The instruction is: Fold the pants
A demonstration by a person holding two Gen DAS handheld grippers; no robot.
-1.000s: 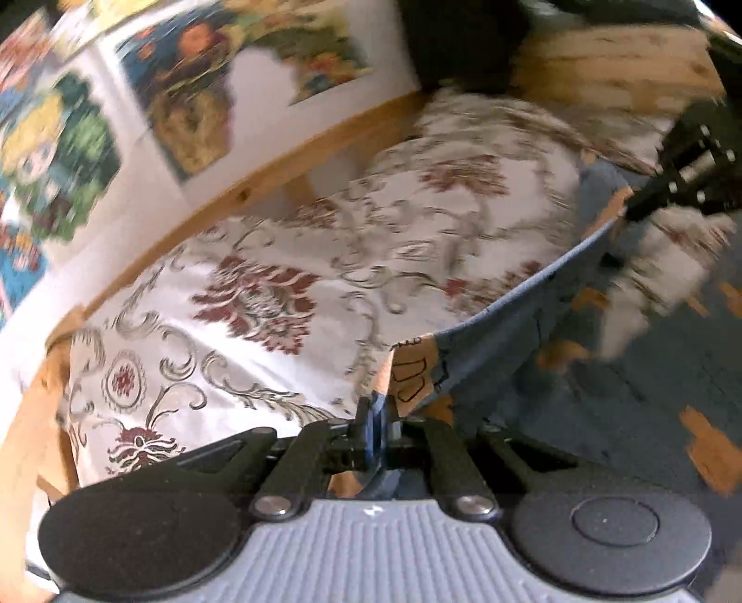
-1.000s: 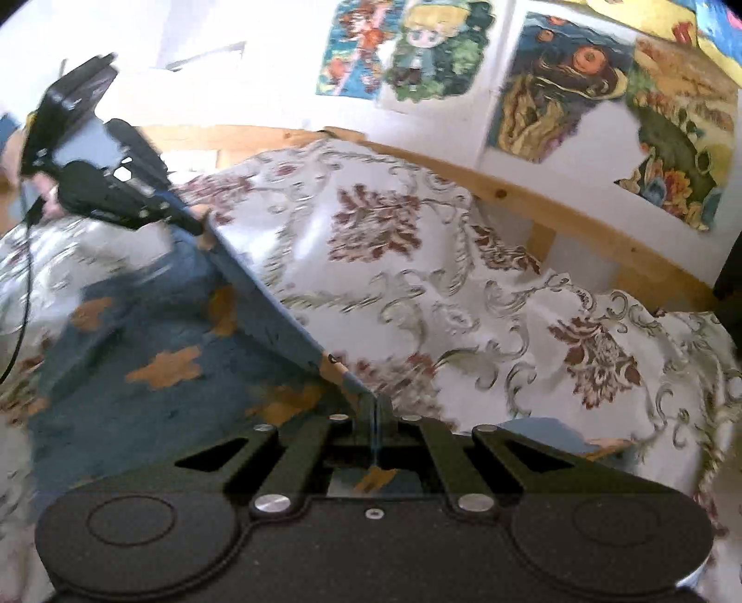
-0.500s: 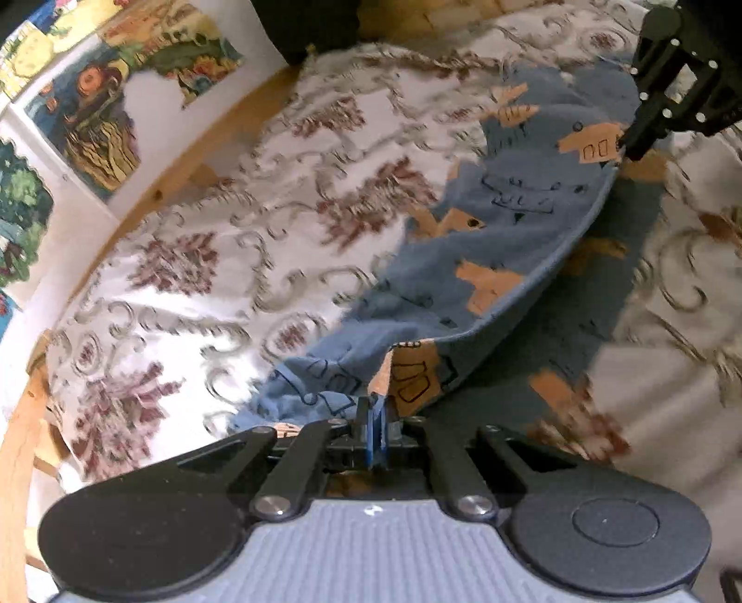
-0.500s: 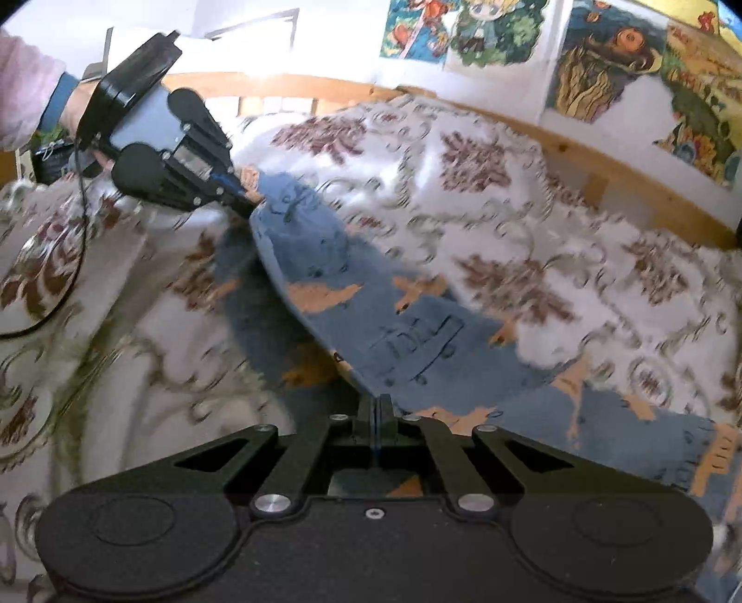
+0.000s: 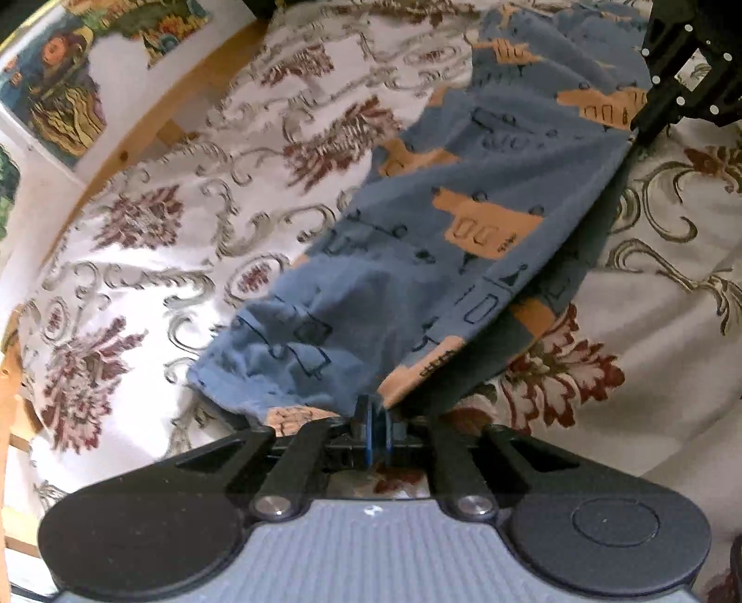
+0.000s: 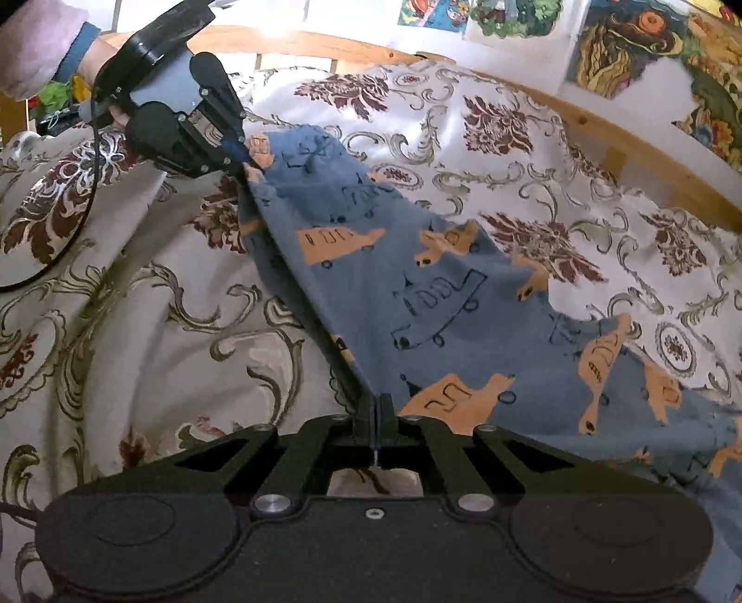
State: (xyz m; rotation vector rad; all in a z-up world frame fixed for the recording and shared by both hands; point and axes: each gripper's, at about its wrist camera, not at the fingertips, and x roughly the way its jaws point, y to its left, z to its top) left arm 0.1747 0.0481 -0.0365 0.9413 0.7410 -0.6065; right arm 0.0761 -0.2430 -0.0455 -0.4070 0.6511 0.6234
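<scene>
Blue pants (image 5: 445, 241) with orange vehicle prints hang stretched between both grippers over a floral bedspread. My left gripper (image 5: 373, 410) is shut on one edge of the cloth, low in the left wrist view. My right gripper (image 6: 375, 408) is shut on the other edge of the pants (image 6: 445, 297). Each gripper shows in the other's view: the right one (image 5: 642, 127) at top right, the left one (image 6: 243, 160) at upper left, held by a hand in a pink sleeve. The far part of the pants rests on the bed.
The bedspread (image 5: 153, 250) is white with maroon flowers and grey scrolls. A wooden bed rail (image 6: 626, 153) runs along the wall, with colourful posters (image 6: 640, 37) above it. A black cable (image 6: 79, 227) trails from the left gripper across the bed.
Both grippers have come down toward the bed with the pants still gripped. The cloth, first lifted and taut in the air, now drapes lower and spreads on the bedspread.
</scene>
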